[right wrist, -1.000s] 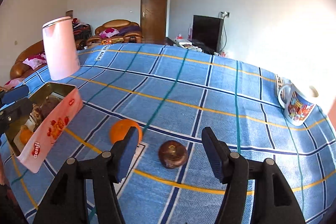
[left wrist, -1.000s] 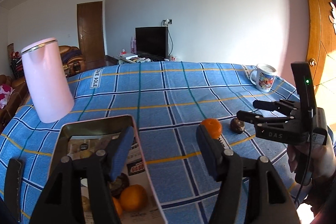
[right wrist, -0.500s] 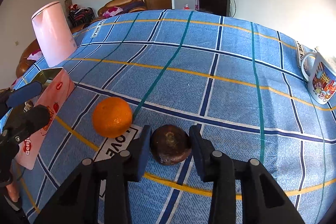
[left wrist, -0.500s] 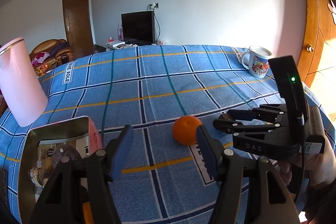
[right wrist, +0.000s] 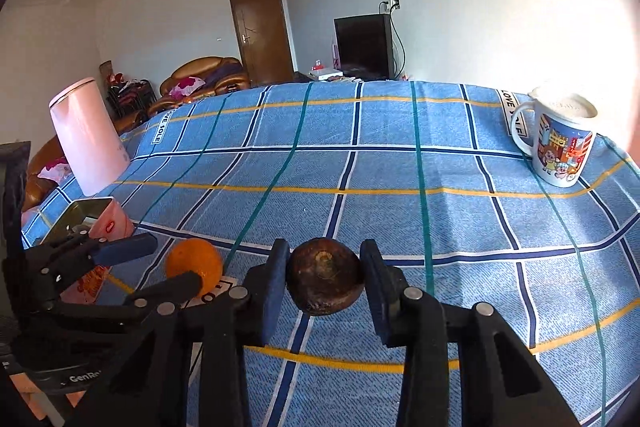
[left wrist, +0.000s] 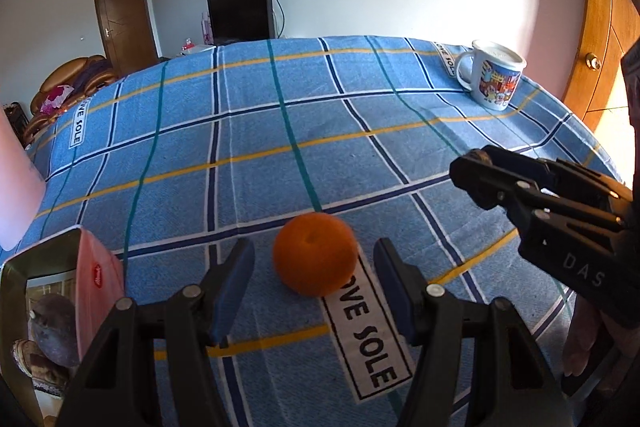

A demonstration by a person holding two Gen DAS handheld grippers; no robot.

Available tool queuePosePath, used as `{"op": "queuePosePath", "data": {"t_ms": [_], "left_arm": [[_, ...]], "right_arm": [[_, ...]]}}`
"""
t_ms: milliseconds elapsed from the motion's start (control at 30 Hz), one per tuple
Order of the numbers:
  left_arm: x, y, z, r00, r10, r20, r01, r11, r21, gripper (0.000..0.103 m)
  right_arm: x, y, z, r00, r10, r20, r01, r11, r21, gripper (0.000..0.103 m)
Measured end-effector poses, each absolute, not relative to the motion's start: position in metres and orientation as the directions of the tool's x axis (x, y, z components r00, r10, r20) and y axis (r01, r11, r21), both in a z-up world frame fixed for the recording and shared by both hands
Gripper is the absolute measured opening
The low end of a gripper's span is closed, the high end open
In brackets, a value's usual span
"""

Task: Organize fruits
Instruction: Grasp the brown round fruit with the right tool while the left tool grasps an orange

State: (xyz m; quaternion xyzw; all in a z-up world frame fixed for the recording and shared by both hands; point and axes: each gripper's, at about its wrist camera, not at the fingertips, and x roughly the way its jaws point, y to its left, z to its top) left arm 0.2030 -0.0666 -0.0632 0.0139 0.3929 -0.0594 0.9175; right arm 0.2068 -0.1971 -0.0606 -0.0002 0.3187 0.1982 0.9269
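Right wrist view: right claw (right wrist: pixel 325 281) clamped shut on the dark brown fruit (right wrist: pixel 325 277), lower middle of frame, sitting on the blue plaid table (right wrist: pixel 400 167). Left wrist view: left claw (left wrist: pixel 314 273) about half open, straddling the orange (left wrist: pixel 315 254) at lower centre, pads not touching it yet. Fruit tin (left wrist: pixel 24 279) with a few pieces already inside, lower left corner. Looks like mid-pickup on both sides. Next up, probably: squeeze the orange, lift both, carry over to the tin.

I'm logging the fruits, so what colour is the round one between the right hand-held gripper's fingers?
Dark brown, with a paler patch at its centre: the brown fruit, clearest in the right wrist view.
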Motion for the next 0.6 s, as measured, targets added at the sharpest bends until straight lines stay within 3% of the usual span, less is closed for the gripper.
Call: {"op": "queuePosePath", "data": {"t_ms": [167,300,600], "left_arm": [[0.220,-0.067,-0.077,0.633,-0.130,-0.763,0.112,0.991,-0.076,0.062],[0.222,-0.062,-0.081,0.618,-0.153,-0.771,0.106,0.988,-0.112,0.048],[0.208,-0.057,-0.070,0.680,-0.168,-0.714,0.112,0.986,-0.125,0.049]], "right_arm": [[0.207,-0.199,-0.061,0.717,0.372,-0.589,-0.367,0.921,0.135,0.039],[0.208,-0.196,-0.062,0.712,0.372,-0.595,-0.375,0.918,0.127,0.039],[0.200,-0.196,-0.058,0.722,0.397,-0.566,-0.401,0.908,0.125,0.039]]}}
